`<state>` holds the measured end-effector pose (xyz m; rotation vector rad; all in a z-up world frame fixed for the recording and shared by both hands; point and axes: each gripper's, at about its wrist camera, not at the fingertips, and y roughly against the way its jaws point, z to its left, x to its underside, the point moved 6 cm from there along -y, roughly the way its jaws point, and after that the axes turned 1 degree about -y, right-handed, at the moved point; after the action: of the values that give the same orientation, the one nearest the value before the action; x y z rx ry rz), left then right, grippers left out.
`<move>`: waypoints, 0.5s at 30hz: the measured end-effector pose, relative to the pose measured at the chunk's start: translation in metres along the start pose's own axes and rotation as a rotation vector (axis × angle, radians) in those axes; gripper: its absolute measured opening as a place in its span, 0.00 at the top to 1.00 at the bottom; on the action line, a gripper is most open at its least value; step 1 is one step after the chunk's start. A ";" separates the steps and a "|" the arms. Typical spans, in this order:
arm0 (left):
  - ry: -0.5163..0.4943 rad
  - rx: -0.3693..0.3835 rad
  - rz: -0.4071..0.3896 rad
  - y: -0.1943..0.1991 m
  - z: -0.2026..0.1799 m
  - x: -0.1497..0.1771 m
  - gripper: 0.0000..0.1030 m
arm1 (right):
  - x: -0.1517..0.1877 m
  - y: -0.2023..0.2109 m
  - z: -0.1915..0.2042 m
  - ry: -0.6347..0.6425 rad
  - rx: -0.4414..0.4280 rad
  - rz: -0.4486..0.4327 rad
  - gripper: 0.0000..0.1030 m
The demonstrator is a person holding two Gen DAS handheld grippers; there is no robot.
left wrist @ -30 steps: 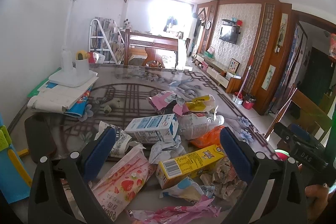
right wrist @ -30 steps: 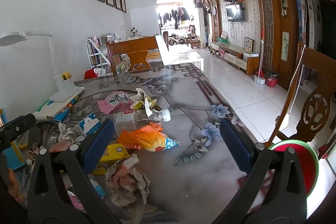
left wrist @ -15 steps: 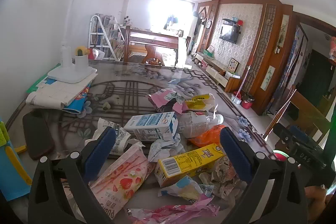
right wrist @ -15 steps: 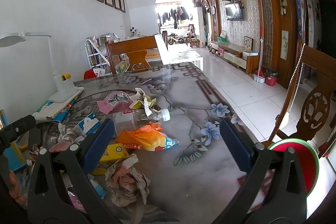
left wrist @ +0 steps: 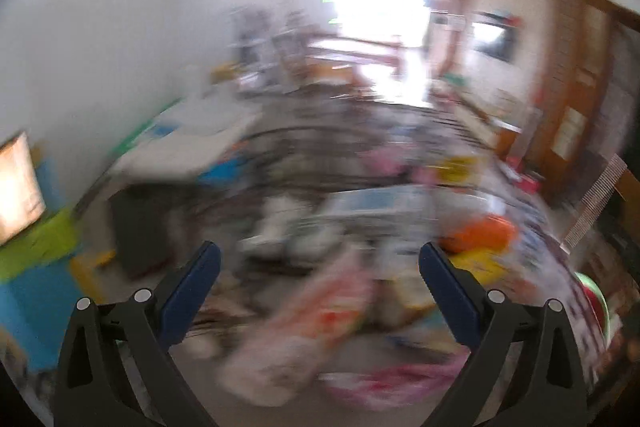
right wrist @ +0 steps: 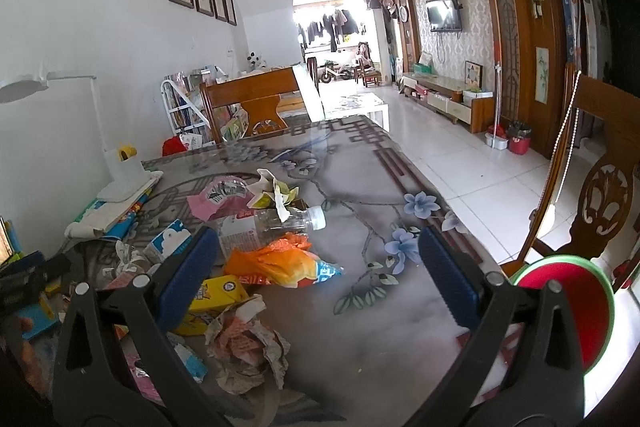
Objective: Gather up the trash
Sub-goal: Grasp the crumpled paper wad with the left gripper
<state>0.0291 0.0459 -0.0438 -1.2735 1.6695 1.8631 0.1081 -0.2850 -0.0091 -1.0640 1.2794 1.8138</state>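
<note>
Lying on the table [right wrist: 400, 339], the trash is a messy pile: a clear bottle [right wrist: 272, 223] with its cap pointing right, an orange wrapper [right wrist: 280, 263], a yellow box [right wrist: 216, 297]. The right gripper [right wrist: 316, 267] is wide open, holding nothing, with the wrapper between its jaws. The left gripper [left wrist: 318, 277] is open too; its view is blurry.

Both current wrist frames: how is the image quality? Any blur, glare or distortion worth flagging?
Left wrist view: heavy motion blur smears the trash and room, only the open left gripper stays sharp, and the far window is blown out. Right wrist view: sharp, the orange wrapper and plastic bottle read clearly between the open right gripper fingers; fisheye bending at the edges; glare on the glossy table.
</note>
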 end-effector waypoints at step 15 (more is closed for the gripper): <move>0.301 -0.120 0.333 -0.067 0.070 0.049 0.39 | 0.002 -0.003 -0.006 -0.085 -0.061 0.047 0.04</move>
<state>0.0256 0.1121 -0.1296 -1.4572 2.0601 2.0669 0.1113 -0.2896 -0.0133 -0.9862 1.2152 1.9232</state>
